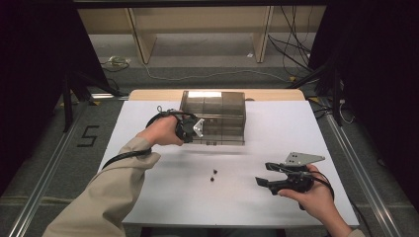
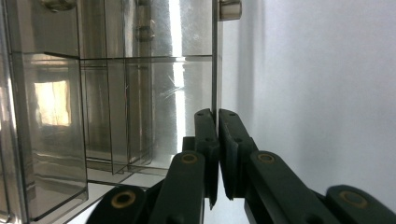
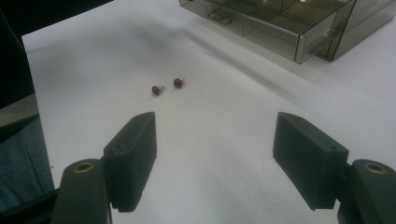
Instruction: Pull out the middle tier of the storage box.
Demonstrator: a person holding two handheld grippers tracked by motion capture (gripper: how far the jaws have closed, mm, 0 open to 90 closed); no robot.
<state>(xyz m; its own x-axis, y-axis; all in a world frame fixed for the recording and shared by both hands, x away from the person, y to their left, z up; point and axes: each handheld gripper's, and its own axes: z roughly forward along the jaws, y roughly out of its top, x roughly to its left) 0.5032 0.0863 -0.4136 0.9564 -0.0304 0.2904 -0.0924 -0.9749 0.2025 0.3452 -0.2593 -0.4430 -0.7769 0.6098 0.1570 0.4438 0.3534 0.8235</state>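
Left forearm in a beige sleeve (image 1: 111,190) comes in from 7 o'clock of the high view and reaches up toward the table's centre. The left hand (image 1: 160,132) grips the left gripper (image 1: 190,129), its grey three-cornered plate facing right, pressed against the near-left front corner of the smoky translucent plastic drawer cabinet (image 1: 217,116). In the left gripper view the jaws stand together, pinched on a thin clear vertical panel edge (image 2: 214,70) of the cabinet; a small metallic knob (image 2: 229,8) sits at 12 o'clock on that panel.

The cabinet sits at 12 o'clock on the white tabletop (image 1: 276,133), toward the far edge, with several compartments visible through its walls. In the right gripper view one drawer (image 3: 280,25) stands pulled out a little at 1 o'clock.

Two small dark red-brown round beads (image 1: 214,176) lie on the bare table at about 6 o'clock from the cabinet, well apart from it and close to each other without touching. In the right gripper view each appears to carry a short pin or stem; too small to be sure.

Right hand (image 1: 316,195) enters from 5 o'clock, holding the right gripper (image 1: 269,174) low and level, pointed left toward the beads. Its jaws are wide apart with nothing between them, the beads lying beyond the tips.
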